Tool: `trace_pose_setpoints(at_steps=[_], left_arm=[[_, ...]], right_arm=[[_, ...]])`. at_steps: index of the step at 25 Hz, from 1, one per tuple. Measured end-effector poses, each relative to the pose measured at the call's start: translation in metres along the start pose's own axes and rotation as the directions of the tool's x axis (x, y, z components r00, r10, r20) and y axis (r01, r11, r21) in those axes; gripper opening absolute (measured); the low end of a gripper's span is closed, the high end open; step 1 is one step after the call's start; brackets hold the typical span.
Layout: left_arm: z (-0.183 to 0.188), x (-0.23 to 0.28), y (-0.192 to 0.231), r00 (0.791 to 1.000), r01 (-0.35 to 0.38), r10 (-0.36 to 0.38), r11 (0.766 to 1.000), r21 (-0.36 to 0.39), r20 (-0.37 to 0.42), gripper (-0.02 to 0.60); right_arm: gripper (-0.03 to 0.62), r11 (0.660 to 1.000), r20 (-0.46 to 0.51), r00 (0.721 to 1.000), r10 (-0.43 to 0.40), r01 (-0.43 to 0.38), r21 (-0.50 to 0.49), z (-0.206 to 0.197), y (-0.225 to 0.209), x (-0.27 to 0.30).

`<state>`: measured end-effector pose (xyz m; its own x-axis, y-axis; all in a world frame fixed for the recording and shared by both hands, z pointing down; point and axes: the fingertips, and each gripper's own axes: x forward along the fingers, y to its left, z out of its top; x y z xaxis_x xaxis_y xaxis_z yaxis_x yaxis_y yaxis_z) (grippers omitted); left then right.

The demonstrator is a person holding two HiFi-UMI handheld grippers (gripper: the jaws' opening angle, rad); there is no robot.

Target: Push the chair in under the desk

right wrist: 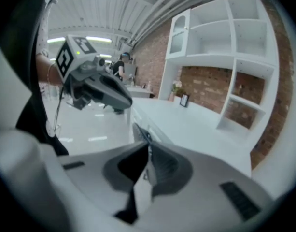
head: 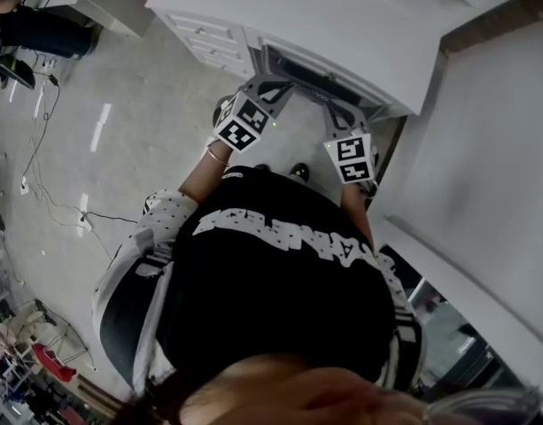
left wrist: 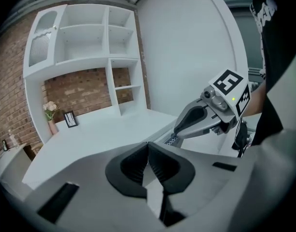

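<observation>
- left gripper (left wrist: 148, 161): pads pressed together, nothing between them
- right gripper (right wrist: 148, 162): pads also closed together, empty
- chair (head: 312, 76): dark mesh back with a grey frame, upper middle of the head view, tucked against the front edge of the white desk (head: 342, 20)
- both gripper tips are near the chair back; contact cannot be told
- marker cube (head: 241, 124) on each gripper: black-and-white square codes, no readable text
- black shirt (head: 280, 282): white block lettering, upside down, not legible
- small picture frame (left wrist: 69, 119) and flower vase (left wrist: 50, 115) on the desk, left in the left gripper view
- white shelf unit (left wrist: 85, 37) against a brick wall
</observation>
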<state>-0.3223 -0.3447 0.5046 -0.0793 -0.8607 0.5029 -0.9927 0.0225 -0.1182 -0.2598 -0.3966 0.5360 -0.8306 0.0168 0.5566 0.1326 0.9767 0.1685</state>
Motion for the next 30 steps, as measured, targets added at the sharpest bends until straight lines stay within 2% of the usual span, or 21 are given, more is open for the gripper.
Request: trace_pose_setpoints(at_steps=[4, 9, 18, 30], left_arm=[[0.028, -0.018, -0.002, 0.997, 0.006, -0.004, 1.000, -0.026, 0.081, 0.035], [0.051, -0.024, -0.003, 0.990, -0.001, 0.005, 1.000, -0.025, 0.141, 0.035], [0.063, -0.021, -0.016, 0.990, 0.014, -0.015, 1.000, 0.008, 0.142, 0.035], [0.063, -0.026, -0.019, 0.988, 0.001, 0.002, 1.000, -0.018, 0.155, 0.035]], right_arm=[[0.035, 0.996, 0.104, 0.995, 0.007, -0.016, 0.090, 0.018, 0.002, -0.016], [0.032, 0.989, 0.161, 0.987, -0.020, -0.004, 0.147, 0.022, -0.009, -0.029], [0.031, 0.983, 0.185, 0.982, -0.026, -0.009, 0.183, 0.028, -0.020, -0.046], [0.031, 0.984, 0.198, 0.980, -0.012, -0.024, 0.179, 0.033, -0.015, -0.055]])
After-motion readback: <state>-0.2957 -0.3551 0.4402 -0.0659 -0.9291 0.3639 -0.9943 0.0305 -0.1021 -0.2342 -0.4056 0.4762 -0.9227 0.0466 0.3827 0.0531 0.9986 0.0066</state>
